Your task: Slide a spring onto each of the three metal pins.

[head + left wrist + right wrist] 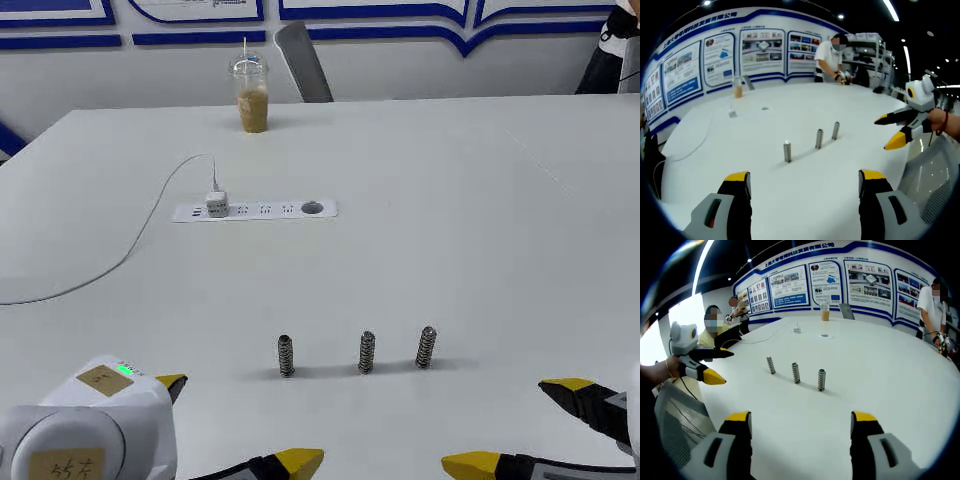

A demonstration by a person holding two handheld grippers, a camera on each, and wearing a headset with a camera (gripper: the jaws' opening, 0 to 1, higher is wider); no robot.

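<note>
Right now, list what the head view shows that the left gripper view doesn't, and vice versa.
Head view: a green light on the left gripper, the power strip's sockets. Left gripper view: a person in white at the table's far end, wall posters, a hand holding the right gripper. Both: three spring-covered pins, the drink cup, yellow fingers.

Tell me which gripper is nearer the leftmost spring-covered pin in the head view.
Left. The left gripper is on the person's side of that pin, slightly to its left; the right gripper is well off to the pin's right.
</note>
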